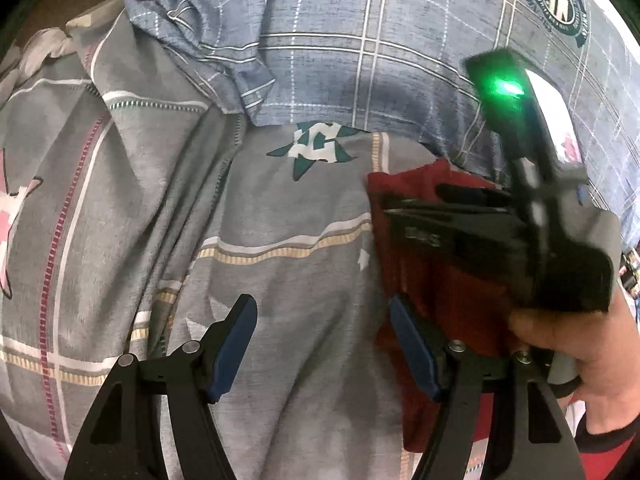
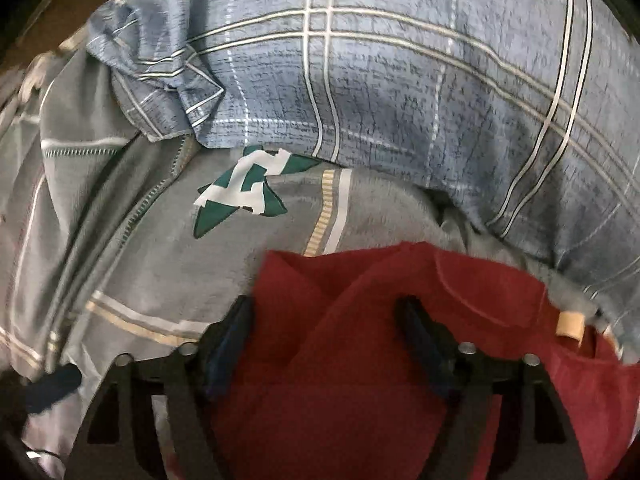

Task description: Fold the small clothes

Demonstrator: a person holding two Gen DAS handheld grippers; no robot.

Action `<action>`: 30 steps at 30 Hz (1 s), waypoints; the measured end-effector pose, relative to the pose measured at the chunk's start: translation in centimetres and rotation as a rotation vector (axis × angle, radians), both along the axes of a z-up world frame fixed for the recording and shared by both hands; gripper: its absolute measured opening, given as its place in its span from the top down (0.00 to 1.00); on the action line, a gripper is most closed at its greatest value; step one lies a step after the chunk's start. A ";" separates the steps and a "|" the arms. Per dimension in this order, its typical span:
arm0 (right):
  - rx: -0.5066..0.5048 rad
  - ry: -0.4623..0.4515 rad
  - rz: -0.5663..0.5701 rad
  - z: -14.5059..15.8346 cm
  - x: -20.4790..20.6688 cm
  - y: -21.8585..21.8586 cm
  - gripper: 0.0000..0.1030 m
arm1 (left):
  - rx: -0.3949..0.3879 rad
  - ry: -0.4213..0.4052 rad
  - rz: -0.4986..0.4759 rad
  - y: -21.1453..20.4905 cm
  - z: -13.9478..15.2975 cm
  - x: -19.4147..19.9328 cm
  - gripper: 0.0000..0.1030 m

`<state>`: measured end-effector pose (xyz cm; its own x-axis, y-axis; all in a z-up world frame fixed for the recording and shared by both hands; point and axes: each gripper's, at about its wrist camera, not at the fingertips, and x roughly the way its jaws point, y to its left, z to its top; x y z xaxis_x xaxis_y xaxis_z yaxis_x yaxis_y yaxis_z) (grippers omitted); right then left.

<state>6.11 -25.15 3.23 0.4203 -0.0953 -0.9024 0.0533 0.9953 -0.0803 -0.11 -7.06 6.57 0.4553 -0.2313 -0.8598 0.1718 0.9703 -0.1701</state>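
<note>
A small dark red garment [image 2: 360,360] lies on a grey patterned bedsheet [image 2: 160,260], with a beige tag [image 2: 570,324] at its right. My right gripper [image 2: 326,332] is open, its jaws wide apart above the red cloth. In the left wrist view my left gripper [image 1: 322,340] is open over the grey sheet [image 1: 300,280], its right finger at the left edge of the red garment [image 1: 440,280]. The right gripper's black body [image 1: 520,240], with a green light, sits over the garment, held by a hand.
A blue plaid pillow [image 2: 400,80] lies behind the garment, close to its far edge; it also shows in the left wrist view [image 1: 340,40]. The grey sheet is wrinkled on the left. A green star print [image 1: 316,148] marks the sheet.
</note>
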 end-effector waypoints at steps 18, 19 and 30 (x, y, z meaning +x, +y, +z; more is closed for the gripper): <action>0.368 -0.191 -0.058 5.6 -6.8 -8.1 0.88 | -0.257 -0.037 -0.253 -1.3 1.5 -1.6 0.27; 0.371 -0.190 -0.060 5.5 -6.8 -8.2 0.88 | -0.243 -0.055 -0.262 -1.4 1.7 -1.7 0.25; 0.380 -0.204 -0.055 6.0 -7.1 -8.0 0.88 | -0.068 -0.053 -0.204 -4.0 -0.8 -0.9 0.23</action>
<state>-0.98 -33.18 9.26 0.5972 0.2001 -0.7767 0.0839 0.9475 0.3086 -0.96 -11.06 5.77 0.4373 -0.3797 -0.8152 0.3740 0.9012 -0.2192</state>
